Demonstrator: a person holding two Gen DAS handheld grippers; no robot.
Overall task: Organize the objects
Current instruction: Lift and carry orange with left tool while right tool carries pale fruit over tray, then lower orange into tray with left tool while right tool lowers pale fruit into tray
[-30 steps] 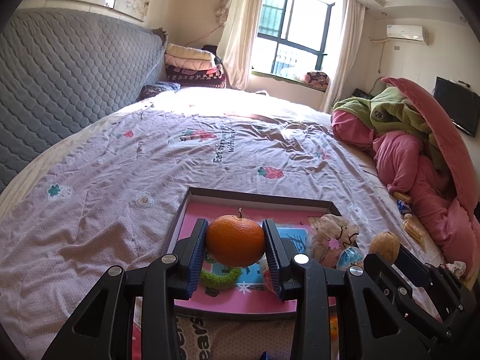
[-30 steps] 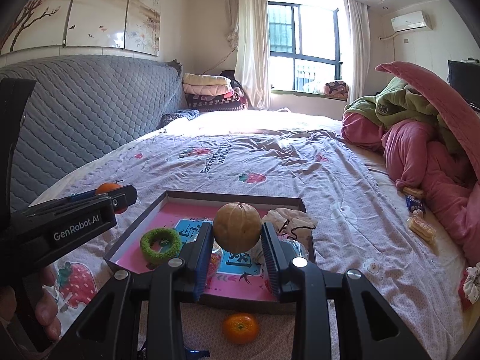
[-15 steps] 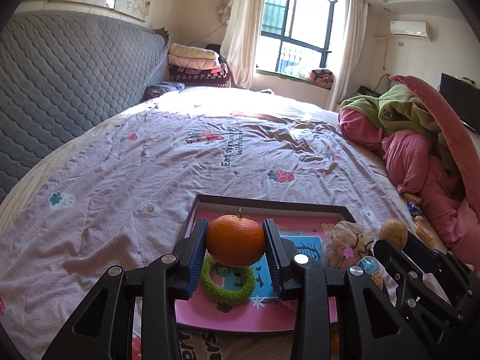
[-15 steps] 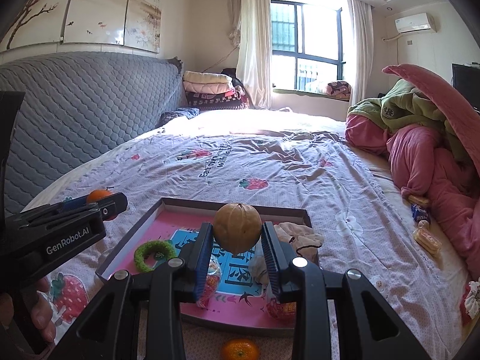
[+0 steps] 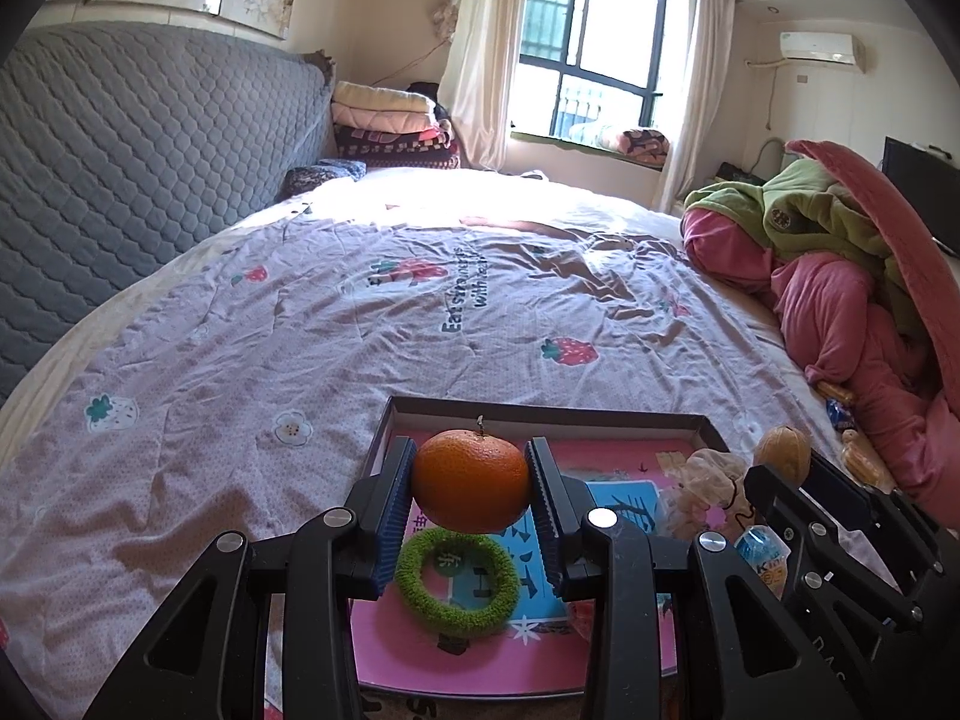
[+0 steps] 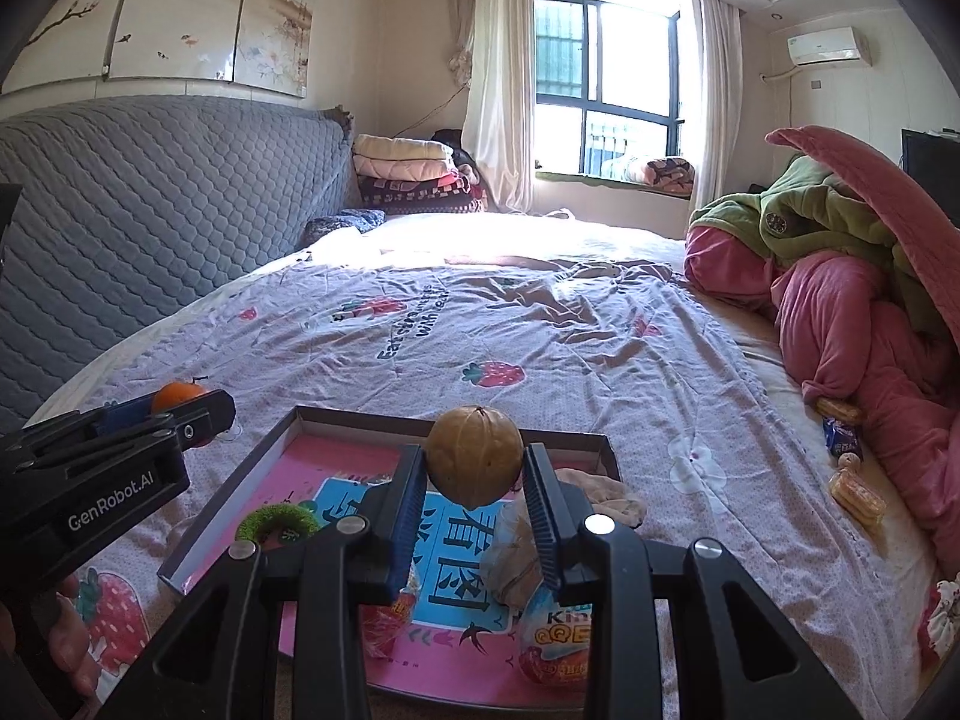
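Overhead, orange point(image 5: 470, 480) and walnut point(image 6: 474, 456) held above tray point(image 6: 228, 492), quilt point(image 5: 240, 360) around

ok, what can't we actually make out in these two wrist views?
- Left wrist: tray near edge, hidden behind left gripper holding the orange.
- Right wrist: wrapped snacks in the tray, partly covered by right gripper holding the brown round fruit; labels unreadable.
- Right wrist: person's hand, cut off by the frame edge.
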